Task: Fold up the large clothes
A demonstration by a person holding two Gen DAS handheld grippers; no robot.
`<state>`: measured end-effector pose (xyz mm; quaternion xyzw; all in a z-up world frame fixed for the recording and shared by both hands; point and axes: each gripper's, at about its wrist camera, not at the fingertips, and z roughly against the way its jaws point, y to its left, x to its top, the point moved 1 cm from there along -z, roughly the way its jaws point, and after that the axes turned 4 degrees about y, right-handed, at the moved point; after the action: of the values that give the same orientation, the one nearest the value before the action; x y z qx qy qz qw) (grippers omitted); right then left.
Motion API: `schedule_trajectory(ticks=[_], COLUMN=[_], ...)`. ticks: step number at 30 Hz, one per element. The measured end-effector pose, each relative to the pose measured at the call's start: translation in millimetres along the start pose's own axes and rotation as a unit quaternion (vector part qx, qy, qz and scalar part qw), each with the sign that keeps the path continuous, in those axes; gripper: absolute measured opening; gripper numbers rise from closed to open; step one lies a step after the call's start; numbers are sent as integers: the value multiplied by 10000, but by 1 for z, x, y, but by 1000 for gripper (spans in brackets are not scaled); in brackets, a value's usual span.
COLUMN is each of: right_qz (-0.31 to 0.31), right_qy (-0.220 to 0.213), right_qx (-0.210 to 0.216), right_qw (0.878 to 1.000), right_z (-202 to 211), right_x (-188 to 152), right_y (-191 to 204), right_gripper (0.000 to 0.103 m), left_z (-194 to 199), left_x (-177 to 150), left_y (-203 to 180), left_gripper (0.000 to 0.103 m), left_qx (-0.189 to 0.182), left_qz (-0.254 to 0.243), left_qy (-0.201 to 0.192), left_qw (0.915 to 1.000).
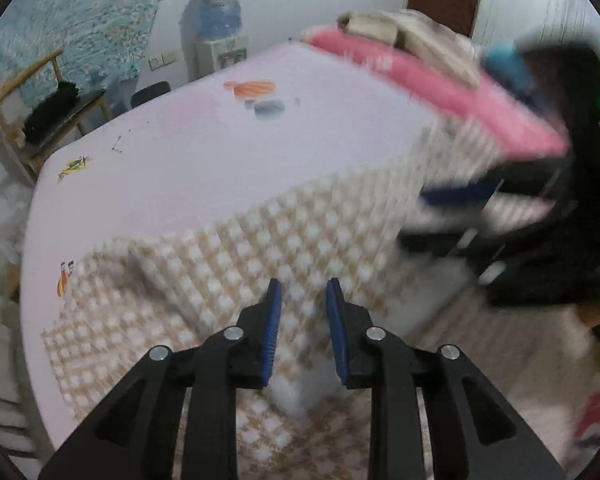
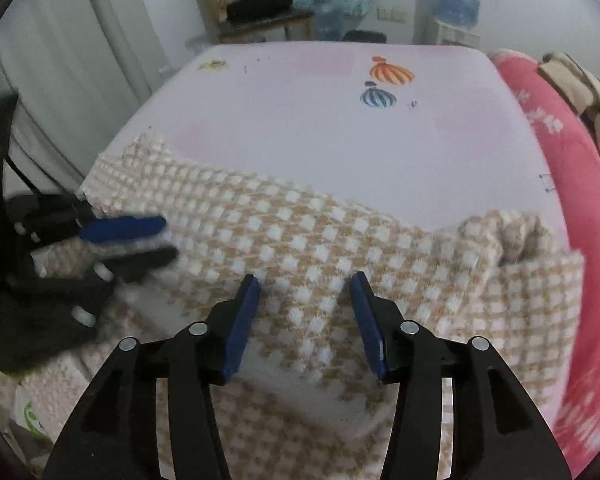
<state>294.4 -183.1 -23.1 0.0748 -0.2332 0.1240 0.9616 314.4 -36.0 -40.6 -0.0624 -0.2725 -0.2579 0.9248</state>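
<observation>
A large beige-and-white checked cloth (image 1: 236, 256) (image 2: 324, 240) lies across the near part of a pale pink sheet (image 1: 204, 152) (image 2: 300, 136) and hangs over the near edge. My left gripper (image 1: 304, 292) hovers low over its left part with the jaws a little apart. From the right wrist view this left gripper (image 2: 140, 240) is blurred, with a white layer of the cloth's edge between its fingers. My right gripper (image 2: 305, 280) stands open just above the cloth's middle, nothing pinched. In the left wrist view the right gripper (image 1: 456, 200) is a dark blur. A bunched fold (image 2: 516, 236) rises on the cloth's right.
A pink blanket (image 1: 440, 88) (image 2: 560, 152) with folded beige clothes (image 1: 412, 36) lies along the right side. Beyond the far edge stand a water dispenser (image 1: 220, 24) (image 2: 456, 12) and a wooden chair (image 1: 40, 112) (image 2: 256, 4) holding dark items. A pale curtain (image 2: 80, 60) hangs at left.
</observation>
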Motion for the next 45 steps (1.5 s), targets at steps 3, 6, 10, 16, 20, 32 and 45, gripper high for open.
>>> schedule_trajectory(ticks=[3, 6, 10, 16, 20, 32, 45], right_qz=[-238, -226, -169, -404, -637, -953, -1104], right_qy=[82, -49, 23, -166, -483, -543, -8], right_qx=[34, 82, -35, 36, 274, 543, -152], right_qw=[9997, 9997, 9998, 9990, 9964, 9925, 9938], right_z=[14, 29, 16, 46, 83, 120, 78], right_x=[-7, -17, -24, -27, -52, -151, -187], right_y=[-2, 0, -2, 6, 9, 54, 66], right_gripper=[47, 50, 53, 57, 66, 85, 85], left_z=[10, 24, 10, 39, 72, 113, 83], left_x=[-3, -8, -15, -17, -31, -114, -166], left_y=[2, 1, -7, -13, -17, -34, -43], left_gripper=[23, 28, 41, 53, 67, 84, 95], left_qx=[-63, -258, -44, 81, 276, 424, 731], left_qz=[115, 144, 56, 225, 186, 996, 1464], left_qy=[7, -129, 209, 63, -146, 69, 463], left_qw=[9999, 9995, 9998, 9997, 9993, 9941, 9854])
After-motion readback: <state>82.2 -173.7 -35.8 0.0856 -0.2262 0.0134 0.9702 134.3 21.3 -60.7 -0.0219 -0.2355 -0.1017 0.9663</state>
